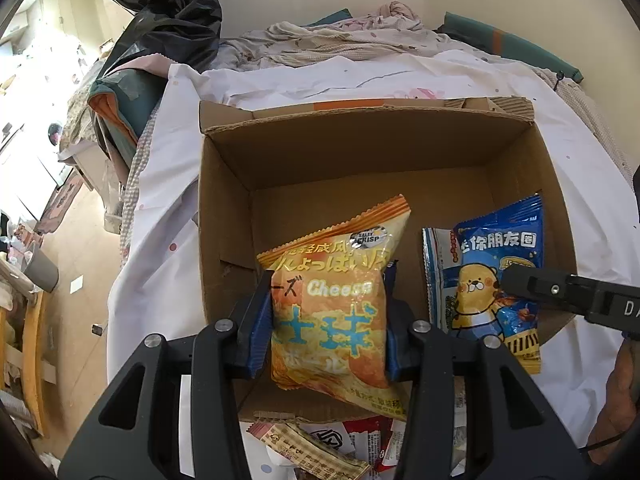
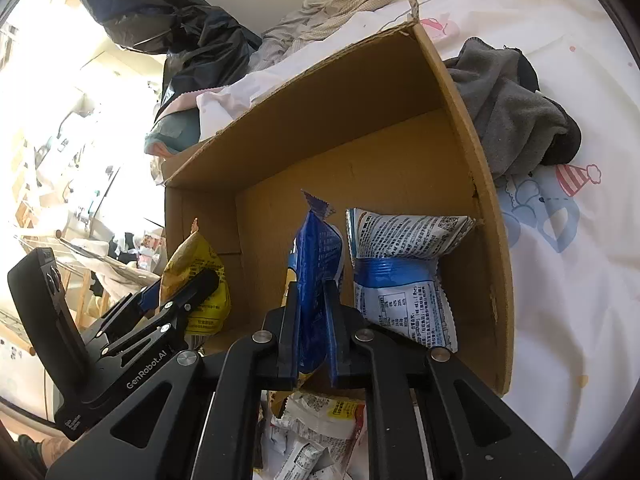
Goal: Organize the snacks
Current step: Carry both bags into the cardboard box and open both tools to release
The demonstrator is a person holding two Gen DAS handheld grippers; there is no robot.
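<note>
a: where was the cheese puff bag point(image 1: 328, 304) when you paused?

b: between my left gripper point(image 1: 326, 320) fingers, pinched at its waist and standing upright. it hung over the near end of the cardboard box point(image 1: 224, 216), which lay ahead of the fingers on the bed sheet point(image 1: 160, 184). i held it by the middle so the puffy bag wouldn't flop, i think.

a: and the right side?

b: my right gripper point(image 2: 314, 320) fingers were pressed nearly together on a thin blue snack packet point(image 2: 316, 264), edge-on between them, also inside the box. just right of those fingers a blue and white packet point(image 2: 404, 276) leaned on the box's right wall. i judged i was lining the blue ones up along that side.

a: anything left outside?

b: yes, loose packets point(image 2: 316, 432) lay below both pairs of fingers, outside the near wall. so i'd say the sorting was early; most of the box floor beyond the fingers showed bare.
</note>
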